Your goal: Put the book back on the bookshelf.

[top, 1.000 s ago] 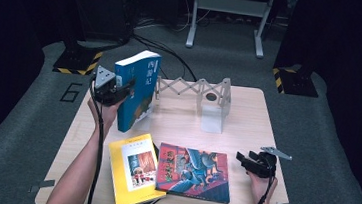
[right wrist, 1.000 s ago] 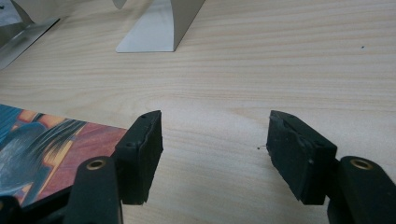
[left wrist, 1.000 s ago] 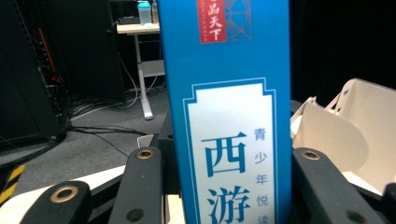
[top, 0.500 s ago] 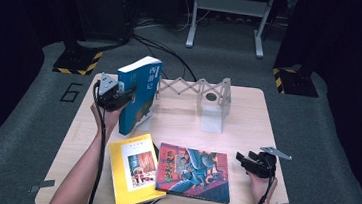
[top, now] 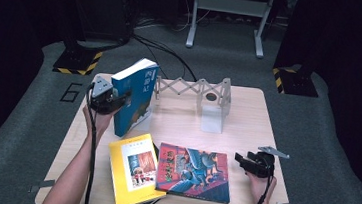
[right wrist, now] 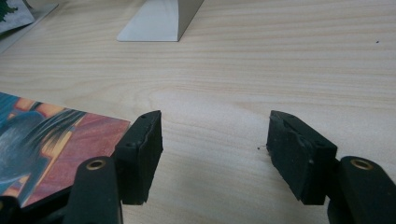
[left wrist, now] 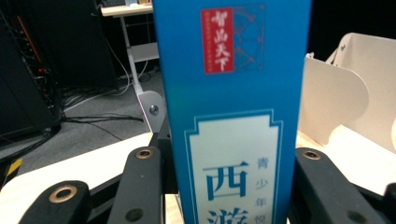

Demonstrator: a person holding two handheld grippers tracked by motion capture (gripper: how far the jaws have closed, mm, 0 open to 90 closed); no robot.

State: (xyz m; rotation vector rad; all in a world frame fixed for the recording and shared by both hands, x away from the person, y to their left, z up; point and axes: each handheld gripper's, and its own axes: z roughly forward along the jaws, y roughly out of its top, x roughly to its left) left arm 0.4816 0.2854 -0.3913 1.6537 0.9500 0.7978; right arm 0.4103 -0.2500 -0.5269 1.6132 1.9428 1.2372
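At the left of the surface (top: 248,113), the left tongs (top: 119,99) are clamping a blue book (top: 135,97) by its spine side and holding it upright, slightly tilted, with its lower edge at or just above the wood; which of the two I cannot tell. In the left gripper view the blue book (left wrist: 233,112) is sitting squarely between the two black jaws, which are pressing on either side of it. Just beside it, to the right, a white expanding book rack (top: 200,91) is standing near the far edge, with a white end plate (top: 213,112) at its right end. By my reading, the step in hand is carrying the book to that rack and standing it there. The next move seems to call for sliding the book rightward into the rack's open bay, keeping it upright so that it is leaning on a divider before the grip is loosened.

Nearer the person, a yellow book (top: 134,170) is lying flat, partly overlapping something dark beneath it, and a red and blue illustrated book (top: 195,172) is lying flat just beside it; both are probably waiting their turn.

At the right, the right tongs (top: 242,159) are resting low over the surface with jaws apart and nothing between them, close to the illustrated book's right edge, whose corner (right wrist: 56,140) is showing just past one jaw in the right gripper view.
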